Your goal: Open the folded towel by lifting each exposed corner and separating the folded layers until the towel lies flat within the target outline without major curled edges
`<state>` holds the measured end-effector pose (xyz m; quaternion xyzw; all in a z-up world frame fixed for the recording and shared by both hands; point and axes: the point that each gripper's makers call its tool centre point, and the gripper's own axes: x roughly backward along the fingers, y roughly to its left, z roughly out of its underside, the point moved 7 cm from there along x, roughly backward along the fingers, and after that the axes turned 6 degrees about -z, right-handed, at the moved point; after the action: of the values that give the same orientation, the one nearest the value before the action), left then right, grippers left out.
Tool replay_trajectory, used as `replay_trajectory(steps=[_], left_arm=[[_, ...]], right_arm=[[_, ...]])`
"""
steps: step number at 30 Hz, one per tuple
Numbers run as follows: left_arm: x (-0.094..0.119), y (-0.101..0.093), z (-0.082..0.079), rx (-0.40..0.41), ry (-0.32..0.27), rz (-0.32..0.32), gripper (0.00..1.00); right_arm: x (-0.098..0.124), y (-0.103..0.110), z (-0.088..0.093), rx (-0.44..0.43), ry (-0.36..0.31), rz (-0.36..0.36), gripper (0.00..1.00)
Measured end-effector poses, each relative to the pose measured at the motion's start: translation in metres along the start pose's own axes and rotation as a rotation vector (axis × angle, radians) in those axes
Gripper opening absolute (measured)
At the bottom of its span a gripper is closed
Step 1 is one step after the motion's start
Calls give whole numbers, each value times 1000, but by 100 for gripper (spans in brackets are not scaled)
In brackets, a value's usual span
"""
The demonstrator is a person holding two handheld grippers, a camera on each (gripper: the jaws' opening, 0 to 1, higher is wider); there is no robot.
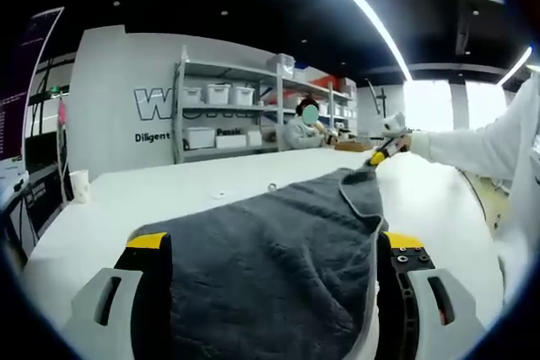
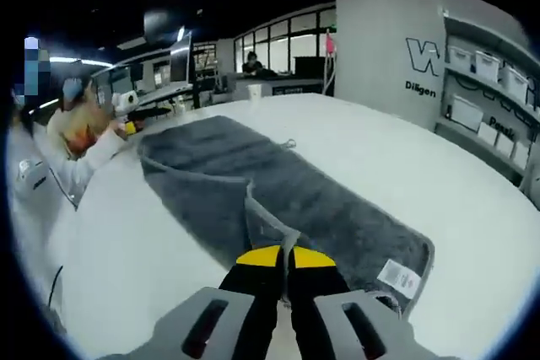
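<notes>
A dark grey towel (image 1: 270, 250) lies stretched lengthways on the white table (image 1: 110, 217). My left gripper (image 1: 275, 242) stands open at the towel's near end, its yellow-tipped jaws wide apart with the cloth spread between them. At the far end my right gripper (image 1: 384, 154) pinches a raised corner. In the right gripper view my right gripper (image 2: 285, 255) is shut on a lifted fold of the towel (image 2: 253, 174), and a white label (image 2: 398, 276) shows on the near edge. The left gripper (image 2: 126, 128) sits at the opposite end.
The person's white sleeve (image 1: 481, 145) reaches in from the right. A paper cup (image 1: 78, 185) stands at the table's left edge, with small items (image 1: 272, 186) beyond the towel. Shelves with white bins (image 1: 219, 94) and a seated person (image 1: 304, 128) are behind.
</notes>
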<state>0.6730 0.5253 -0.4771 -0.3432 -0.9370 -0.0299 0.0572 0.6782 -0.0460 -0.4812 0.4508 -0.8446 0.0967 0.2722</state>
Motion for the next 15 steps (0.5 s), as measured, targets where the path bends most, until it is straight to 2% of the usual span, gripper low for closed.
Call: replay_trajectory(steps=[3, 9, 15], left_arm=[[0, -1, -1, 1, -3, 5, 100], [-1, 1, 1, 6, 1, 4, 100], [-1, 2, 2, 10, 5, 1, 100]], right_arm=[[9, 9, 13, -3, 33, -14, 0], [23, 17, 36, -15, 101, 3, 0], [32, 23, 49, -28, 151, 13, 0]])
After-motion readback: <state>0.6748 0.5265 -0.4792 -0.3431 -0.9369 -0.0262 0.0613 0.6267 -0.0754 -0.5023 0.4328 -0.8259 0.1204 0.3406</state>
